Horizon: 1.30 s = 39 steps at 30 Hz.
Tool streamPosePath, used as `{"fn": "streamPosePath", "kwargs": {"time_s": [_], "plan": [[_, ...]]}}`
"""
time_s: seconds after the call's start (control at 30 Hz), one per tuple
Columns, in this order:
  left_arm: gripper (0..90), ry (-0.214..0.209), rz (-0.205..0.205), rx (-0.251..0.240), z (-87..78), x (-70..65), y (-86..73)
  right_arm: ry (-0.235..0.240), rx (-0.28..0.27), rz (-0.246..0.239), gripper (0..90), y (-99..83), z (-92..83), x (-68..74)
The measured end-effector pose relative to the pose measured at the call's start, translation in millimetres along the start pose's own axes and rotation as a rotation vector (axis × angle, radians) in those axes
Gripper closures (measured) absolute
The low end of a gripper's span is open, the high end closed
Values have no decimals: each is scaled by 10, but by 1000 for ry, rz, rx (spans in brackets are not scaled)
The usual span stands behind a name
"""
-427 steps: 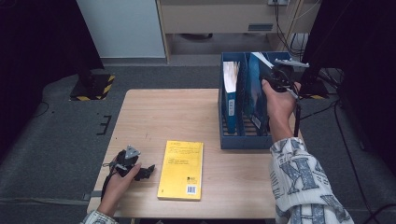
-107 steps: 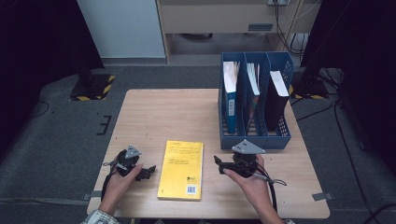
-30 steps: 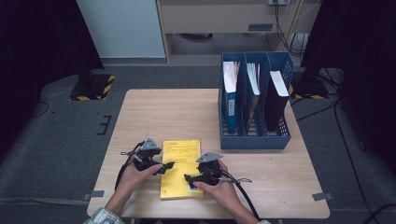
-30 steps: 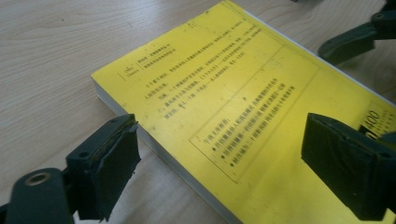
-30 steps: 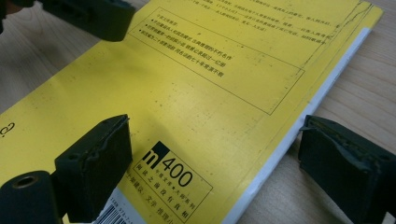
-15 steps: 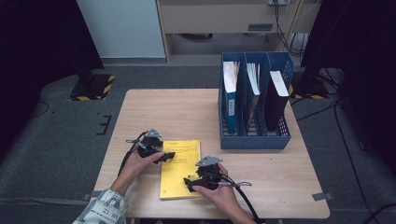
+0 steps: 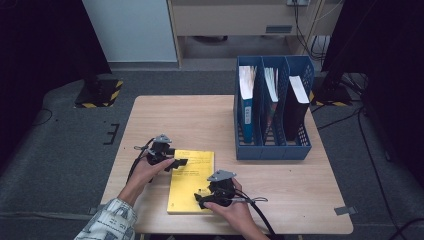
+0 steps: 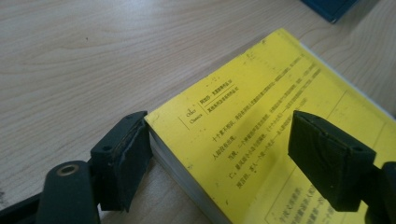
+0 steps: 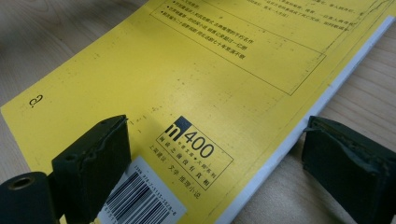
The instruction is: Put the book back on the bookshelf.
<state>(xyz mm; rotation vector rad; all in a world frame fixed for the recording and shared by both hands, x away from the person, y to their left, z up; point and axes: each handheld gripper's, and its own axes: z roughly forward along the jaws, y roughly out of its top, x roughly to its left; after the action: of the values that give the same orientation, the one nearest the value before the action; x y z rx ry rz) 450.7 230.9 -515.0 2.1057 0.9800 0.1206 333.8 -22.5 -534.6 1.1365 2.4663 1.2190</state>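
Thin yellow paperback book (image 7: 191,181): near right corner hidden under the right gripper (image 7: 206,199) in the high view; cut off by the bottom and right edges in the left gripper view; far end cut off at the top in the right gripper view.
Cover print: too small to read in the high view.
Blue three-slot plastic file holder (image 7: 272,150): one corner alone inside the top edge of the left gripper view.
Upright books in its slots: titles too small to tell.
Patterned sleeve (image 7: 107,222): cut off at the bottom edge.

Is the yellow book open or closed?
Closed. The book lies flat on the table, its yellow cover on top, pages stacked tight beneath.
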Motion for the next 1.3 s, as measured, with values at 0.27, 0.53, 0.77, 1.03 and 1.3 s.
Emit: {"fn": "streamPosePath", "kwargs": {"time_s": [0.27, 0.53, 0.77, 1.03, 1.3], "plan": [[230, -16, -4, -13, -100, -82, 11, -1, -14, 7, 73, -14, 7, 6], [256, -30, -23, -31, -165, -225, -206, -4, -23, 13, 67, -18, 22, 20], [247, -31, -14, -19, -236, -375, -279, -11, -24, 13, 64, -14, 32, 33], [282, 6, -38, -12, -282, -467, -392, -8, -24, 14, 61, -4, 47, 50], [528, 15, -47, -15, -205, -382, -309, -14, -20, 17, 58, 0, 49, 61]]}}
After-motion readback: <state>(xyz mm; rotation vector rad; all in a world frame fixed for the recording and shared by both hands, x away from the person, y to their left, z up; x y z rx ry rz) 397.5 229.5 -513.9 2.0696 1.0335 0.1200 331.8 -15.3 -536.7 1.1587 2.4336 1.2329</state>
